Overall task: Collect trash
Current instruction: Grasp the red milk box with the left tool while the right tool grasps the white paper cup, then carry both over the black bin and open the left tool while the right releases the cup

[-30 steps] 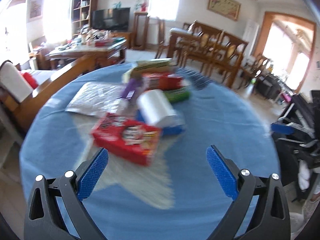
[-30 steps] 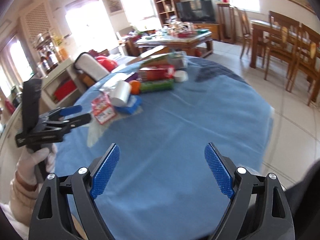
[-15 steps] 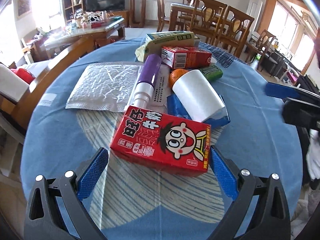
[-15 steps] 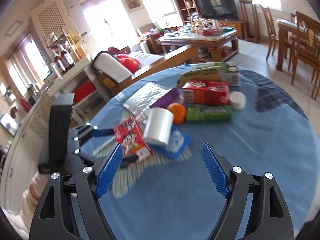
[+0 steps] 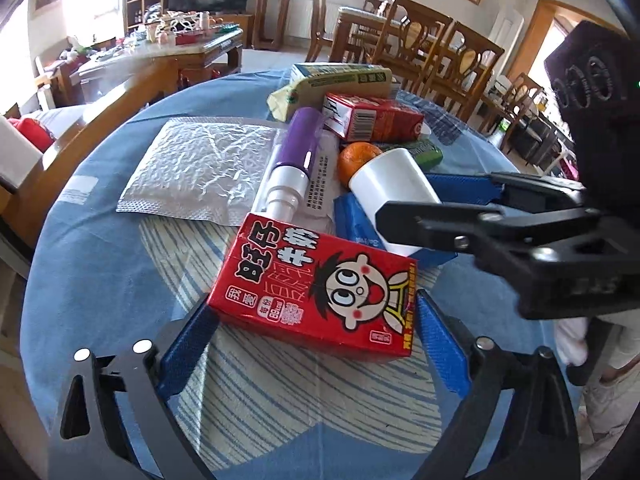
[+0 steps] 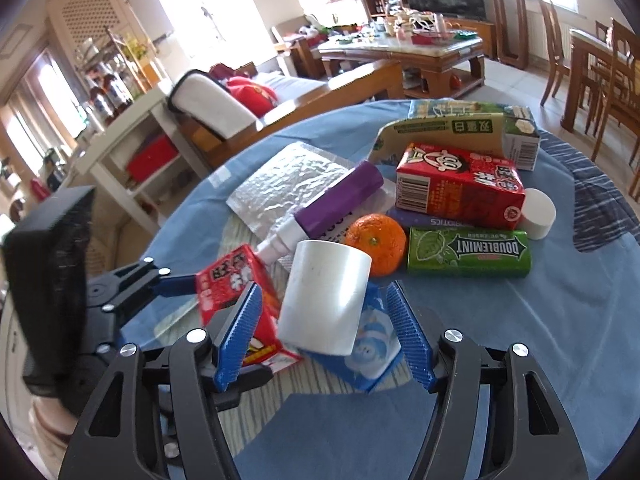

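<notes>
- While the right gripper (image 6: 326,336) was closing around the white cup (image 6: 326,298), pads not yet touching, it looked light, crushable; grip mid-wall.
- Left gripper (image 5: 316,344) open, straddling the near red carton (image 5: 320,286).

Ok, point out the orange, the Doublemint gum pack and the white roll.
orange (image 6: 376,242), right wrist view, middle of its peel.
Doublemint gum pack (image 6: 469,252), right wrist view, on the lettering.
white roll (image 6: 326,300), right wrist view, its curved side.
</notes>
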Demonstrator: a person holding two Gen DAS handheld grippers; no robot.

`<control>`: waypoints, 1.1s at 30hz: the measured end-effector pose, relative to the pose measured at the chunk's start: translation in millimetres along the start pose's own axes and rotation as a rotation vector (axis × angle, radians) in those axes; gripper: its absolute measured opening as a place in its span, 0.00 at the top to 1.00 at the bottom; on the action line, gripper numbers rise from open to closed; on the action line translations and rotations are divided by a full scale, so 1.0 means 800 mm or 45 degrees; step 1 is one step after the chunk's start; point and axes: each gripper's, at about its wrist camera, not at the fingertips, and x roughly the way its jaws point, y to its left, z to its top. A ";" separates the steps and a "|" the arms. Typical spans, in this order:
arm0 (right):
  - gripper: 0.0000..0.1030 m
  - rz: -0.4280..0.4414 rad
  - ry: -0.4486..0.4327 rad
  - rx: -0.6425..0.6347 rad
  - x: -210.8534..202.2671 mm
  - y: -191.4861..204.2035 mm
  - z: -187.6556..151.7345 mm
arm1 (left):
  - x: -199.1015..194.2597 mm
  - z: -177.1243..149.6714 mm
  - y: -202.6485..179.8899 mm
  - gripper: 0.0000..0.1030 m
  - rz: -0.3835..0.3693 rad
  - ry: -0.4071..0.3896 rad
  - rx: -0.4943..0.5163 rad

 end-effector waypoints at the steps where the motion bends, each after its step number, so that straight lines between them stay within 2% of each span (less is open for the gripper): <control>1: 0.45 -0.013 0.002 -0.011 0.003 0.001 0.000 | -0.002 -0.001 0.003 0.10 -0.015 -0.010 -0.013; 3: 0.54 -0.030 0.003 -0.029 0.007 0.003 -0.001 | -0.004 -0.001 0.007 0.10 -0.027 -0.022 -0.035; 7: 0.60 -0.028 -0.012 -0.032 0.005 0.005 -0.003 | -0.010 0.000 0.012 0.10 -0.044 -0.053 -0.059; 15: 0.60 -0.009 -0.133 -0.004 -0.053 -0.006 -0.014 | -0.030 -0.004 0.004 0.10 -0.028 -0.142 -0.034; 18: 0.61 -0.010 -0.173 0.000 -0.081 -0.009 -0.024 | -0.044 -0.009 -0.002 0.10 -0.062 -0.183 -0.031; 21: 0.60 -0.008 -0.215 0.009 -0.114 -0.016 -0.040 | -0.061 -0.013 -0.018 0.10 -0.063 -0.235 -0.005; 27: 0.60 -0.036 -0.299 0.022 -0.185 -0.029 -0.076 | -0.097 -0.014 -0.067 0.10 -0.135 -0.380 0.042; 33: 0.60 -0.112 -0.367 0.053 -0.266 -0.061 -0.127 | -0.106 -0.012 -0.137 0.10 -0.239 -0.431 0.140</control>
